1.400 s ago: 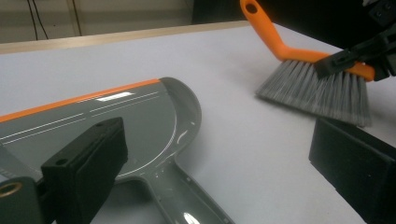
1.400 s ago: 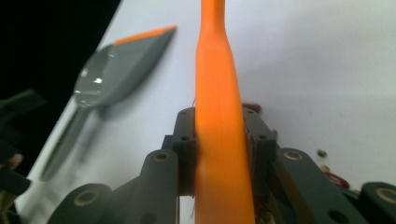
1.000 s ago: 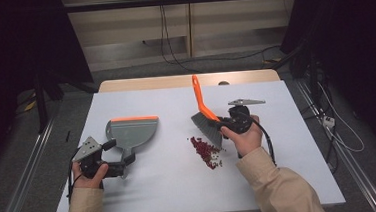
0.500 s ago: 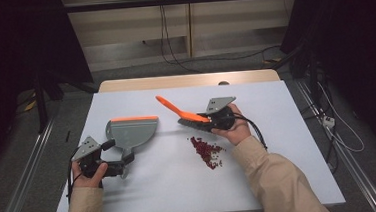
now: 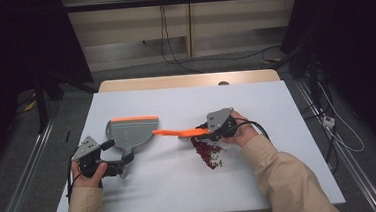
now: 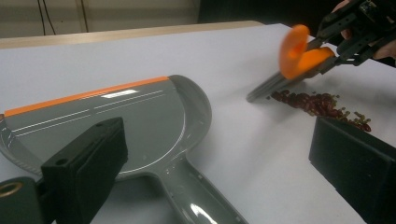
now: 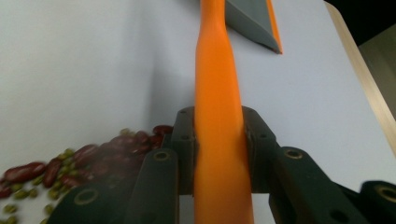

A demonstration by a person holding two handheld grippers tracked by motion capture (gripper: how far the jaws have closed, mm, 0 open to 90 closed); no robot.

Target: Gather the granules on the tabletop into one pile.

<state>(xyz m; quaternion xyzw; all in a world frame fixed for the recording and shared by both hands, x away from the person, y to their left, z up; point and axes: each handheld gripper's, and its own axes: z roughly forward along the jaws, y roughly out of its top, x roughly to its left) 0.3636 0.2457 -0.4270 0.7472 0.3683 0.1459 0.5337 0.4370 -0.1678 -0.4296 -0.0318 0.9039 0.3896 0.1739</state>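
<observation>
The right gripper [image 7: 219, 140] has its jaws clamped hard on the orange handle of the brush [image 5: 178, 132], pads squeezing it from both sides, handle running straight up between them in the right gripper view. The brush lies low and nearly level across the table [image 5: 288, 129], handle end pointing at the dustpan [image 5: 130, 132], grey bristles right at the near edge of the bean pile [image 5: 208, 152]. Over on the other side, the left gripper [image 5: 111, 167] sits at the dustpan's handle; in the left gripper view its jaws stand wide, one either side of that grey handle, not visibly pressing it. The dustpan rests flat, orange lip away from the person, well apart from the beans.

Judgement call for the sweep: the bristles should get behind the pile and stay flat on the tabletop, pushing in short strokes so the small beans don't scatter, while the pan's lip turns toward them.

No brand, label or writing is readable.
</observation>
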